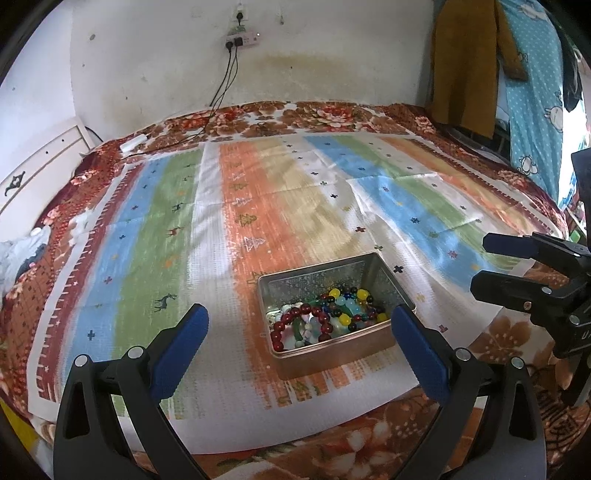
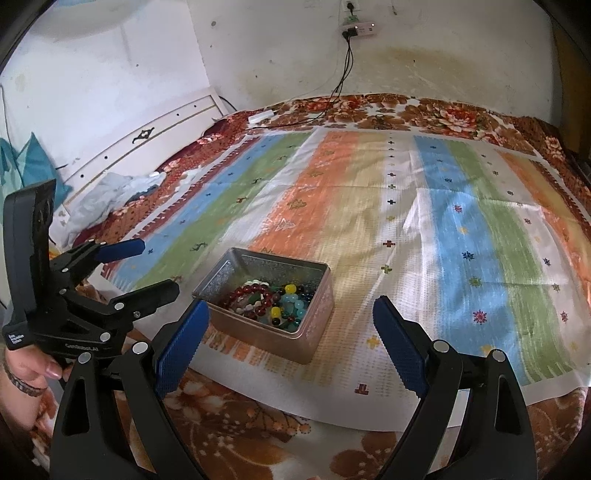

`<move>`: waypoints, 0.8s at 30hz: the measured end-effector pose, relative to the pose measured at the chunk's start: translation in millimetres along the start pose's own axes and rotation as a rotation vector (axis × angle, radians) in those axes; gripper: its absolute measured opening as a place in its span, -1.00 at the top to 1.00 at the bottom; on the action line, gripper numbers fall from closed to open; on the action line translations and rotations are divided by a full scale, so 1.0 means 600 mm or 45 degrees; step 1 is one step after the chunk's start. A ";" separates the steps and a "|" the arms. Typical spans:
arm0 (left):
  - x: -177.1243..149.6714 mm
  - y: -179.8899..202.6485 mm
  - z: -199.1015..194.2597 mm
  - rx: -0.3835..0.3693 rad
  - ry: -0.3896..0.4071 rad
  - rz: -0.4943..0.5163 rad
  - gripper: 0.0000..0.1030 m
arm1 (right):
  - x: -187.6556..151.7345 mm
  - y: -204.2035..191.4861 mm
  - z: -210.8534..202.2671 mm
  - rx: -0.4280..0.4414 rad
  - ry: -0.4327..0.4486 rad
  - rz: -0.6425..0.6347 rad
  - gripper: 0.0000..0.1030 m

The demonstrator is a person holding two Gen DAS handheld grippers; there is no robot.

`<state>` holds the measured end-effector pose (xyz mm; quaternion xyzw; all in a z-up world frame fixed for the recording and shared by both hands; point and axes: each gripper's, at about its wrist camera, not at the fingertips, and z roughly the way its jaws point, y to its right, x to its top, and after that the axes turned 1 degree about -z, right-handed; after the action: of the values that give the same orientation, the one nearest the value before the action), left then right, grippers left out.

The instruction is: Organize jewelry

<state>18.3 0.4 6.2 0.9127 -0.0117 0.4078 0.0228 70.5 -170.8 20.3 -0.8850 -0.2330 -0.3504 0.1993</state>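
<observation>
Striped cloth [image 1: 280, 206] covers a floral bedspread [image 1: 332, 114], and near its front edge sits an open metal tin [image 1: 373, 271] heaped with bead bracelets [image 1: 325, 317]. Both grippers hover apart from it, tongs spread wide and empty: left gripper [image 1: 299, 325] facing the tin's near wall, right gripper [image 2: 291, 317] just right of it. Only the right view shows the left gripper's [image 2: 155, 266] side label, "GenRobot.AI", and the hand [image 2: 26, 369] gripping it. The left view alone shows hanging clothes [image 1: 469, 62]. A wall socket [image 2: 358, 27] appears in both.
</observation>
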 end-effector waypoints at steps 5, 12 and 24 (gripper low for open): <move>0.003 -0.004 -0.009 -0.012 0.050 -0.019 -0.89 | -0.003 -0.002 0.002 0.002 -0.009 -0.006 -0.76; 0.002 0.000 -0.008 0.002 0.052 -0.004 -0.89 | -0.004 0.000 0.002 0.002 -0.014 0.004 -0.76; -0.002 -0.001 -0.007 0.003 0.036 0.005 -0.89 | -0.006 0.017 -0.002 -0.020 0.001 0.042 -0.76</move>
<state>14.1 1.0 8.1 0.9069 -0.0129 0.4207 0.0211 73.3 -180.5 16.5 -0.8900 -0.2157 -0.3493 0.1983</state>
